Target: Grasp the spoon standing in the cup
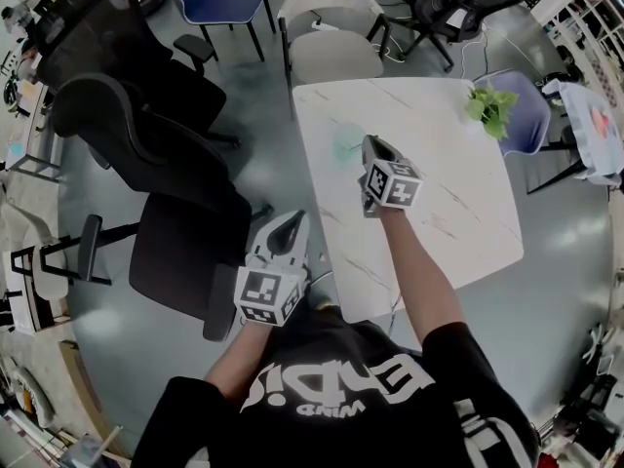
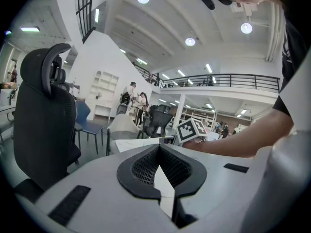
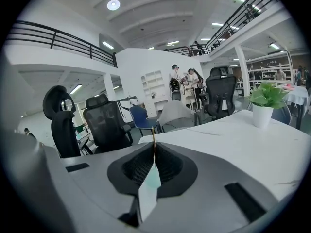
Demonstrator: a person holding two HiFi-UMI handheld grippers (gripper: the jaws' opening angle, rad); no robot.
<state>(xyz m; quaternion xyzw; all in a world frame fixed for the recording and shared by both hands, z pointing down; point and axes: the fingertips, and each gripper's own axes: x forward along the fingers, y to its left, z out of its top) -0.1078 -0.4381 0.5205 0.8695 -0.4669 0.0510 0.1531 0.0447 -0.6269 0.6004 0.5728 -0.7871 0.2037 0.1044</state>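
Observation:
A pale green cup (image 1: 347, 145) stands on the white marble table (image 1: 448, 174) near its left edge. My right gripper (image 1: 370, 144) hovers right over it. In the right gripper view the jaws (image 3: 153, 148) are shut on the thin brown handle of the spoon (image 3: 153, 136), which rises upright between the tips. The cup (image 3: 151, 182) shows pale green below them. My left gripper (image 1: 292, 219) hangs off the table's left edge over the floor. Its jaws (image 2: 159, 148) are shut with nothing between them.
A potted plant (image 1: 490, 108) stands at the table's far right corner. Black office chairs (image 1: 146, 125) crowd the floor to the left. A white chair (image 1: 331, 37) sits at the table's far end and a purple one (image 1: 525, 115) at its right.

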